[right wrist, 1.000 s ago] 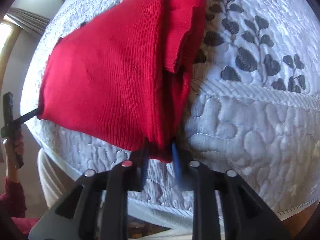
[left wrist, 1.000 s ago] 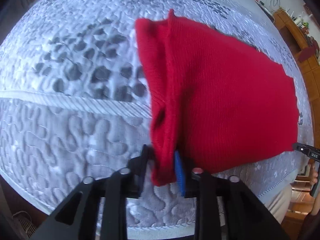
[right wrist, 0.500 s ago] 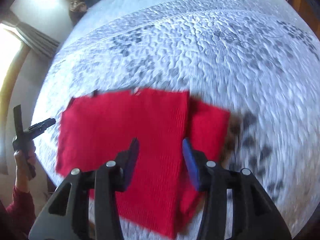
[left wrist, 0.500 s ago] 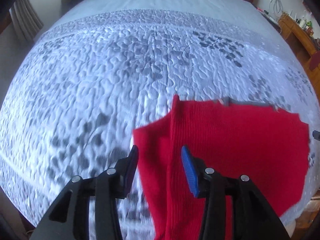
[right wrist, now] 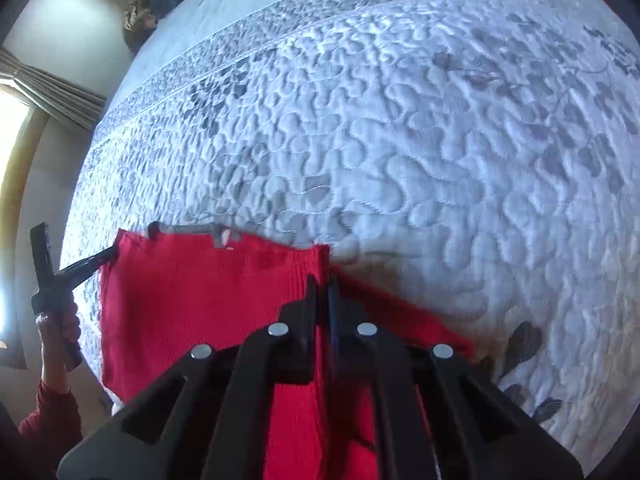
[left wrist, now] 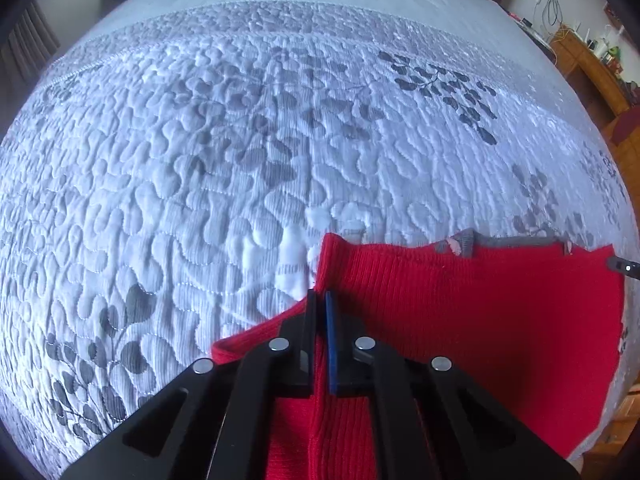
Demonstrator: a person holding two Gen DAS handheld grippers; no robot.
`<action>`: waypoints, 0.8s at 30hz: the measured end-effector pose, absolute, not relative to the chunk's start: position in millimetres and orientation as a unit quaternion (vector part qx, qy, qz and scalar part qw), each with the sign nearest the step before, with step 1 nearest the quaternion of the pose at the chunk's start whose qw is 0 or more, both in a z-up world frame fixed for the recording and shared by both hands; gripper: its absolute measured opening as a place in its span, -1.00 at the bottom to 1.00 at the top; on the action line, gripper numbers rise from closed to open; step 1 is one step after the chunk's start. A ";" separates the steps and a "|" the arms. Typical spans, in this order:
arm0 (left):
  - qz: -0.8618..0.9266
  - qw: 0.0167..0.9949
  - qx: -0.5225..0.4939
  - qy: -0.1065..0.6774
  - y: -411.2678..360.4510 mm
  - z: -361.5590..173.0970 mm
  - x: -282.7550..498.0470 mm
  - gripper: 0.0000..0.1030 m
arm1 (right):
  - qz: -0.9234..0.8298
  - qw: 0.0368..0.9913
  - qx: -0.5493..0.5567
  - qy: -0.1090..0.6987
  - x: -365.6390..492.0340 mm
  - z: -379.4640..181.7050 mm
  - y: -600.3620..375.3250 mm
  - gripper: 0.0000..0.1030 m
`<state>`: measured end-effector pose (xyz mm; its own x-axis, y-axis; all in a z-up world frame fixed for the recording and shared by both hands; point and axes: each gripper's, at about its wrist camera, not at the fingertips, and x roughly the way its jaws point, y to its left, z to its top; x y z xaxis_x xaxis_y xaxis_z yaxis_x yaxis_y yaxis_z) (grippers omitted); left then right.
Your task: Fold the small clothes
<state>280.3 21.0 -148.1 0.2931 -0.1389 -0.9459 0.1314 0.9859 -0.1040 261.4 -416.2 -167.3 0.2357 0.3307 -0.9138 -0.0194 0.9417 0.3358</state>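
Pinching the soft, floppy red knit [left wrist: 460, 304] with both claws, left gripper [left wrist: 320, 300] and right gripper [right wrist: 323, 284], shut tight on its folded side edges.

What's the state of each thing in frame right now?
red knit garment: lying on the bed, partly folded, grey trim at far edge.
left hand-held gripper: jaws just closed, shut on a raised garment fold.
right hand-held gripper: jaws just closed, shut on a garment fold.
quilted bedspread: spread flat.

Your red garment [left wrist: 460, 320] runs off the bottom edge under both grippers, its right sleeve [right wrist: 404, 312] is motion-blurred, and shelf items [left wrist: 600, 50] are too small to ID.
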 end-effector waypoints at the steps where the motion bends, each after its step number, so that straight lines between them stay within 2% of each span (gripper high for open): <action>1: -0.085 0.801 -0.006 0.593 22.6 -154.1 281.5 -0.92 | 0.105 0.771 0.121 0.616 262.1 -175.9 -418.0 -0.94; 4: -0.089 0.800 -0.013 0.593 24.7 -162.7 281.9 -0.91 | 0.102 0.764 0.136 0.622 261.5 -189.8 -422.0 -0.94; 6: -0.088 0.803 -0.009 0.589 23.9 -155.2 279.7 -0.74 | 0.102 0.766 0.138 0.619 259.4 -185.8 -421.9 -0.91; 7: -0.079 0.806 -0.005 0.587 24.1 -149.2 277.2 -0.59 | 0.103 0.769 0.144 0.614 256.0 -179.6 -422.3 -0.81; 8: -0.070 0.809 0.001 0.584 24.9 -144.0 274.7 -0.20 | 0.102 0.773 0.146 0.609 252.1 -173.7 -423.3 -0.72; 9: -0.064 0.814 0.005 0.578 25.6 -136.8 270.9 -0.09 | 0.099 0.777 0.146 0.604 247.0 -167.1 -424.1 -0.66; 13: -0.065 0.820 -0.004 0.568 25.4 -109.1 245.9 -0.09 | 0.093 0.791 0.143 0.588 208.6 -134.9 -427.0 -0.21; 15: -0.065 0.829 0.011 0.555 16.8 -95.3 226.4 -0.09 | 0.088 0.793 0.139 0.587 191.7 -127.4 -426.3 -0.17; 17: -0.064 0.835 0.029 0.546 4.6 -84.3 208.7 -0.08 | 0.080 0.791 0.142 0.589 167.8 -121.0 -428.9 0.06; 19: -0.073 0.839 0.031 0.538 -6.4 -76.1 192.0 -0.09 | 0.073 0.789 0.143 0.593 148.3 -119.8 -431.5 0.15; 24: -0.082 0.846 0.040 0.526 -28.9 -66.9 158.1 -0.08 | 0.064 0.780 0.150 0.604 114.2 -131.0 -433.4 0.20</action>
<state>158.1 -28.9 -66.9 0.4343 -0.0960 -0.8956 0.1800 0.9835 -0.0182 114.2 -433.4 -131.0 0.2617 0.2809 -0.9234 0.0805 0.9470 0.3110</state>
